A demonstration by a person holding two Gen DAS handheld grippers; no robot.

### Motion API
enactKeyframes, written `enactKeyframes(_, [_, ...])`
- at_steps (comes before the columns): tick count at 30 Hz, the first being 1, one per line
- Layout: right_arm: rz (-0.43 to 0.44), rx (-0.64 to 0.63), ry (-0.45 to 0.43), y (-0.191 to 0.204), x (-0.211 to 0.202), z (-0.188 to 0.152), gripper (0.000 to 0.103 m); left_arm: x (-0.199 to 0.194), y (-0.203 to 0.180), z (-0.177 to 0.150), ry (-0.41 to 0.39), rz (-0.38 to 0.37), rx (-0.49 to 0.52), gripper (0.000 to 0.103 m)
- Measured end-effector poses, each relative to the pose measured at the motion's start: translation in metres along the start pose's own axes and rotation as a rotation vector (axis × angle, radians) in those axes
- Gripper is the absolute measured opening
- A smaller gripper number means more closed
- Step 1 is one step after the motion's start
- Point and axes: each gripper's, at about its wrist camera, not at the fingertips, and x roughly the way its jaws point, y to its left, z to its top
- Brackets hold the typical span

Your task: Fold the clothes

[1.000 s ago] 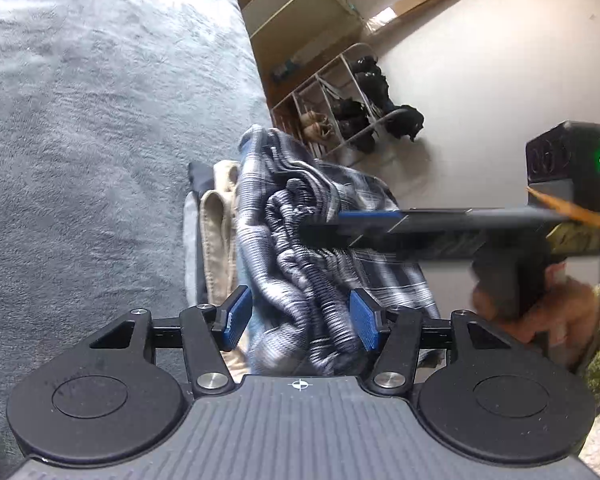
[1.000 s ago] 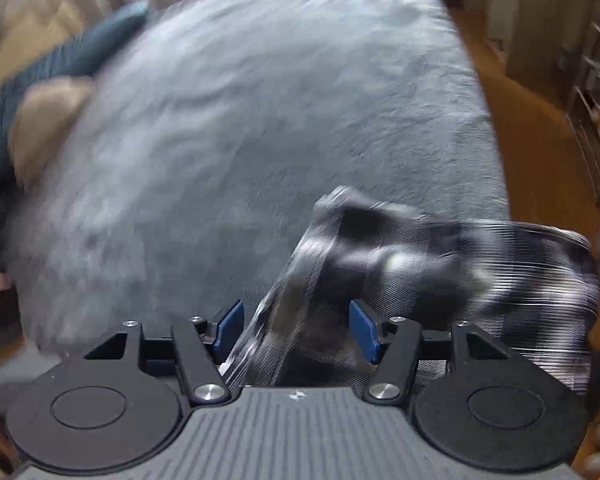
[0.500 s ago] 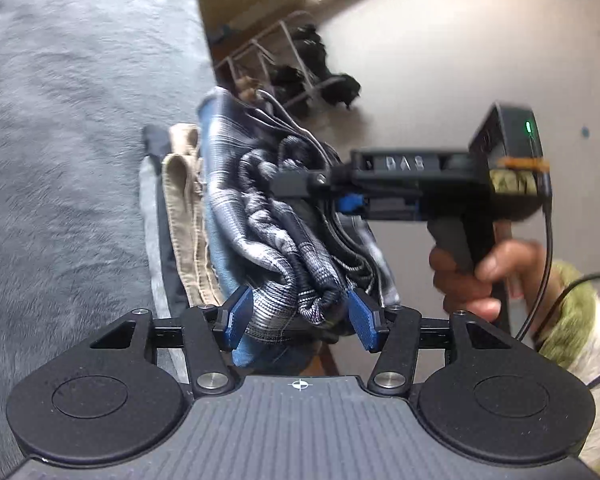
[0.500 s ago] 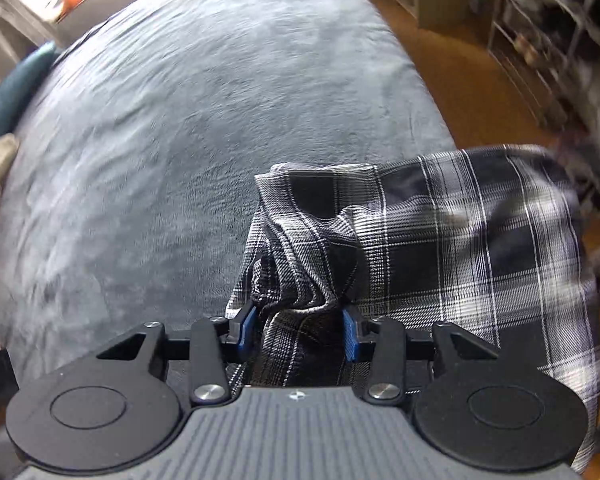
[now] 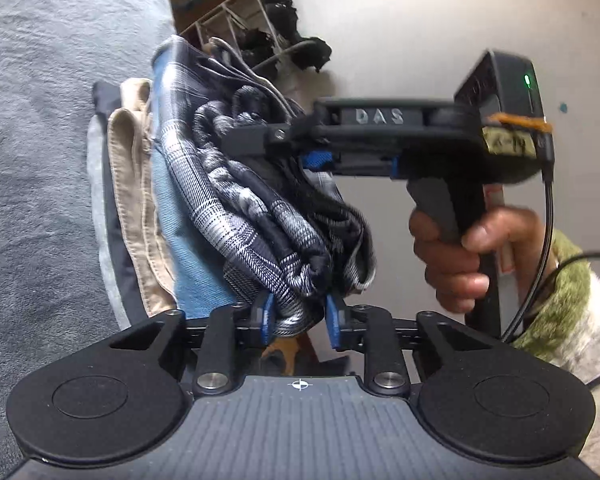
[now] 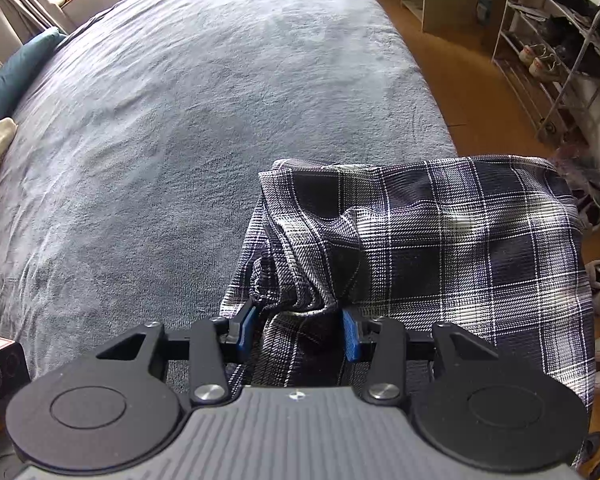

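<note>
The plaid shirt (image 6: 440, 248) sits bunched on top of a pile of clothes at the edge of the grey bed (image 6: 180, 120), one side draping over toward the floor. In my left wrist view its rolled folds (image 5: 260, 208) run straight down into my left gripper (image 5: 299, 318). Those jaws have just been closing, and the blue pads now pinch a thick roll of the plaid cloth between them. My right gripper (image 6: 299, 328) comes at the shirt from above; a gathered ridge of the fabric rises between its jaws, and both pads press into it, so they are clamped on the shirt as well. Under the shirt lie a light blue garment (image 5: 196, 264) and a beige one (image 5: 132, 184). My right hand (image 5: 456, 256) grips its handle beside the pile. A shoe rack (image 6: 556, 52) stands against the wall past the bed.
</note>
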Motion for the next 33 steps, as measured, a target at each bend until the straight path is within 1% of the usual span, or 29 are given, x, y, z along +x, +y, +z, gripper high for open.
enactKeyframes(1, [0.000, -0.002, 0.003, 0.000, 0.000, 0.000, 0.045, 0.003, -0.002, -0.001, 0.003, 0.003, 0.008, 0.023])
enactKeyframes(3, [0.001, -0.006, 0.007, -0.001, 0.001, 0.001, 0.045, 0.004, 0.001, 0.000, -0.009, 0.008, 0.005, 0.016])
enactKeyframes(6, [-0.003, -0.017, 0.009, 0.001, 0.003, 0.002, 0.045, 0.003, 0.003, -0.001, -0.021, -0.026, -0.022, 0.010])
enactKeyframes(8, [-0.005, -0.022, 0.011, 0.003, 0.002, 0.001, 0.045, 0.003, 0.005, -0.001, -0.006, -0.058, -0.038, 0.008])
enactKeyframes(12, [0.002, -0.018, 0.036, 0.004, -0.004, -0.005, 0.044, 0.000, 0.001, -0.003, 0.032, -0.096, 0.002, 0.007])
enactKeyframes(15, [0.002, -0.032, 0.062, 0.008, -0.002, -0.011, 0.044, 0.002, -0.002, -0.013, 0.075, -0.093, 0.015, 0.007])
enactKeyframes(17, [-0.005, -0.050, 0.069, 0.013, 0.001, -0.018, 0.044, 0.006, 0.002, -0.018, 0.092, -0.064, 0.018, 0.007])
enactKeyframes(19, [-0.030, -0.075, 0.046, 0.018, 0.008, -0.023, 0.045, 0.009, 0.010, -0.019, 0.096, -0.022, 0.010, 0.007])
enactKeyframes(22, [-0.064, -0.093, 0.015, 0.025, 0.014, -0.026, 0.049, 0.008, 0.017, -0.015, 0.119, 0.021, 0.023, 0.010])
enactKeyframes(24, [-0.063, -0.103, 0.014, 0.027, 0.011, -0.023, 0.051, 0.001, 0.015, -0.013, 0.119, 0.046, 0.033, 0.022])
enactKeyframes(25, [-0.051, -0.101, 0.010, 0.026, 0.005, -0.021, 0.051, -0.005, 0.016, -0.012, 0.109, 0.055, 0.026, 0.028])
enactKeyframes(27, [-0.015, -0.089, -0.014, 0.022, -0.010, -0.015, 0.052, -0.017, 0.017, -0.009, 0.088, 0.072, 0.011, 0.029])
enactKeyframes(29, [0.026, -0.068, -0.062, 0.016, -0.027, -0.006, 0.052, -0.031, 0.023, -0.005, 0.044, 0.092, -0.031, 0.031])
enactKeyframes(31, [0.017, -0.051, -0.107, 0.009, -0.035, 0.002, 0.051, -0.042, 0.029, 0.000, -0.007, 0.120, -0.059, 0.031])
enactKeyframes(33, [-0.011, -0.042, -0.130, 0.003, -0.031, 0.009, 0.046, -0.047, 0.033, 0.007, -0.057, 0.140, -0.075, 0.031])
